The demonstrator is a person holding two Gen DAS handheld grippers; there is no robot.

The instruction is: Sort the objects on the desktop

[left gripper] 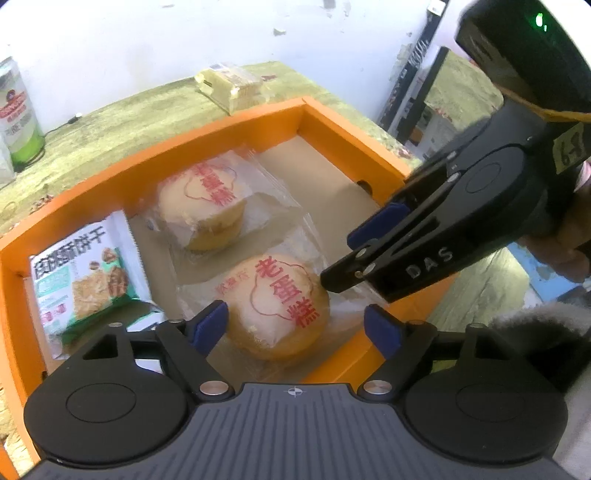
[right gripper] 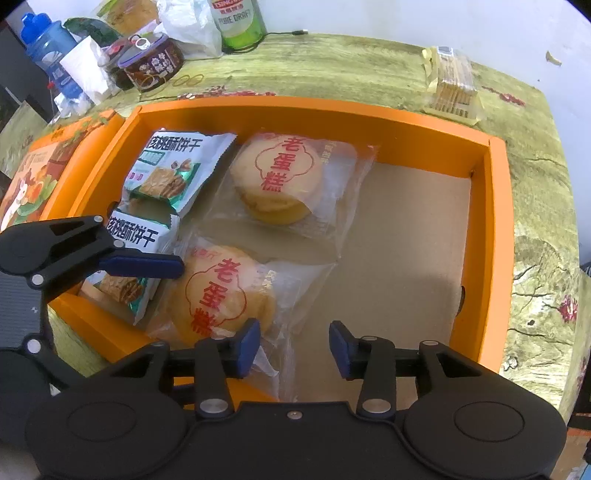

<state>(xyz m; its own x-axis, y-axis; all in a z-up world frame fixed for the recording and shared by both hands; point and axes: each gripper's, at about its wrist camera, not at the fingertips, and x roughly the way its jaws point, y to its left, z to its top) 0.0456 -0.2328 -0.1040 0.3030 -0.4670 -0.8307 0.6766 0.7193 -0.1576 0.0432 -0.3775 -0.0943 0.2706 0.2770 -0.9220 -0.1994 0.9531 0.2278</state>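
An orange box (right gripper: 314,107) sits open on a green patterned table (right gripper: 332,62), and both grippers hang over its near end, tilted steeply down. Inside, on the brown floor, lie four wrapped snacks: two biscuit packs (right gripper: 170,166) against the left wall, one behind the other, and two round cakes in clear wrappers with red lettering. The far cake (right gripper: 277,177) lies near the back wall beside the far biscuit pack, and the near cake (right gripper: 221,295) lies beside the near pack, its wrapper overlapping the far cake's. The right half of the box is bare cardboard. The left gripper (left gripper: 295,328) stands wide open with nothing in its grip. Its blue pads (left gripper: 208,325) sit on either side of the near cake, and I cannot tell whether they touch the wrapper. The right gripper (right gripper: 293,347) comes in from the right with only a narrow gap between its pads. The box floor shows through that gap. The clear edge of the near cake's wrapper lies just by its left pad, and nothing is clamped. Outside the box, a cracker pack (right gripper: 450,85) rests on the table near the back right corner. A green can (right gripper: 240,22), a jar (right gripper: 151,66) and a blue bottle (right gripper: 48,48) stand along the back left. A printed orange lid (right gripper: 48,166) lies just left of the box.
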